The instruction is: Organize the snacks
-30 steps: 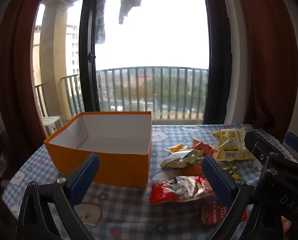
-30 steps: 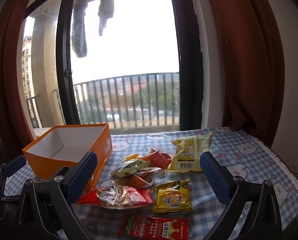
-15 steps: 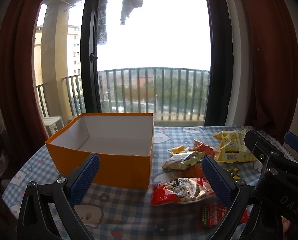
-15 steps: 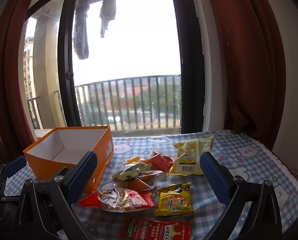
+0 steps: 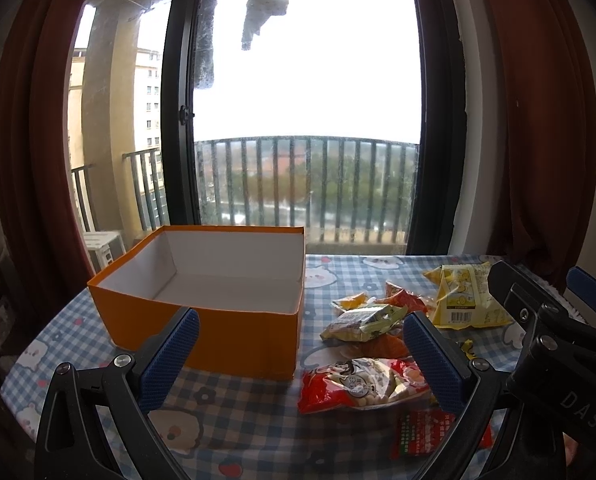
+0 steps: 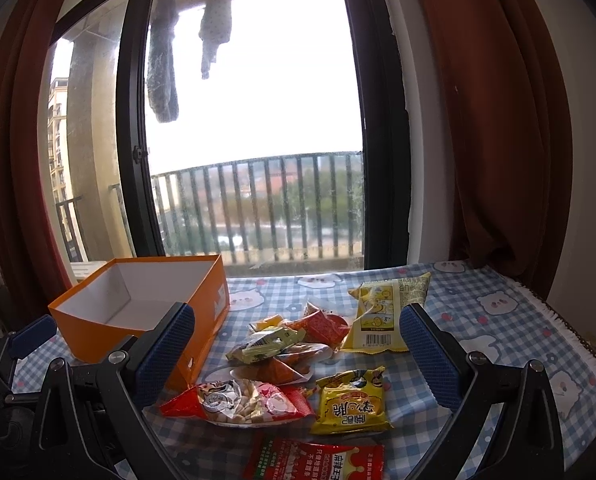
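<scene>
Both cameras are tilting slightly upward compared with a second ago, so the packets and the box are sitting a little lower in each view, while nothing on the table is shifting. I am holding my left gripper [image 5: 298, 354] released, its blue ribbed pads spread wide and gripping nothing, hovering above the blue-and-white checked tablecloth with bear prints [image 5: 234, 420]. My right gripper [image 6: 296, 354] is likewise released and empty, its pads framing the heap of snacks.

Just ahead of the left gripper, the open orange cardboard box with a white interior [image 5: 202, 336] is standing upright on the cloth, nothing showing inside it. Beside its right wall the snacks are lying loose: a red-and-clear packet of pale puffed pieces [image 6: 238, 400] nearest, a flat red packet with white lettering [image 6: 318, 462] at the table's near edge, and a small yellow crinkled packet with red characters [image 6: 352, 404] just beside them. Behind these, a green-and-yellow foil packet [image 6: 268, 344] is resting on top of an orange-red triangular packet [image 6: 322, 326], with smaller wrappers under them that I cannot make out. Farthest back, a tall yellow bag with a barcode [image 6: 382, 312] is lying flat.

Beyond the table, a dark-framed glass balcony door [image 6: 250, 140] is standing between rust-brown curtains [image 6: 490, 120].
</scene>
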The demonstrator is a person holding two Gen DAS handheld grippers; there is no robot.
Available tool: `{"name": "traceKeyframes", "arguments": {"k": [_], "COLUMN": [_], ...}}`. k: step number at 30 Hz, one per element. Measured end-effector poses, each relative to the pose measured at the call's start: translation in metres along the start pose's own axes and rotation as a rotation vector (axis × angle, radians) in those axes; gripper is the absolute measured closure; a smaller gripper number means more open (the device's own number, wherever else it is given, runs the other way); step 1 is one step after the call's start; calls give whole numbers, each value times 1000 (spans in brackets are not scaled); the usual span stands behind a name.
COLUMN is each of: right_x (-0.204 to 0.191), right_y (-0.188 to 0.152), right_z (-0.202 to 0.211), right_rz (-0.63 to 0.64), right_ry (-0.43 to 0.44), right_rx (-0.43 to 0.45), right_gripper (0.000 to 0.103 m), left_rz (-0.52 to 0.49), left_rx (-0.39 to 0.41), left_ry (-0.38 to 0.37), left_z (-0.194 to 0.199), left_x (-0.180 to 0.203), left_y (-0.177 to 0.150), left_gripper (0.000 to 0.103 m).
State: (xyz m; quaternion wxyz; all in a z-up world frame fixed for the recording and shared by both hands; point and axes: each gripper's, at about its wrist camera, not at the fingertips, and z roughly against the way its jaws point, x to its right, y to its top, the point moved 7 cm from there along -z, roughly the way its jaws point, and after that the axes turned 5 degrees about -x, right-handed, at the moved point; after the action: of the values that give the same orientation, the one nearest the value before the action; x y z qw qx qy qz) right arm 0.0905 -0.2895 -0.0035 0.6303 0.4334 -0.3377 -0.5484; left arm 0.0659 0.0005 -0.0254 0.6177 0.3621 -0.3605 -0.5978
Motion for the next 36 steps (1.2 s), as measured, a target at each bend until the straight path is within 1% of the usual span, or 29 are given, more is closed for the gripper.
{"name": "traceKeyframes", "arguments": {"k": [15,19,36], "right_x": [1,-2,-6], "right_y": [1,1,4], "right_z": [-1,-1,3], "right_rz": [-3,13,17], "right_ry": [2,0,19], "right_rx": [0,2,14], "right_gripper": [0,0,0], "left_rz": [4,-6,2], "left_rx": [4,7,9], "left_ry": [1,4,0], "left_z": [1,1,3], "left_x": [0,1,1], "left_y": [0,-1,-1], "left_gripper": [1,1,1]}}
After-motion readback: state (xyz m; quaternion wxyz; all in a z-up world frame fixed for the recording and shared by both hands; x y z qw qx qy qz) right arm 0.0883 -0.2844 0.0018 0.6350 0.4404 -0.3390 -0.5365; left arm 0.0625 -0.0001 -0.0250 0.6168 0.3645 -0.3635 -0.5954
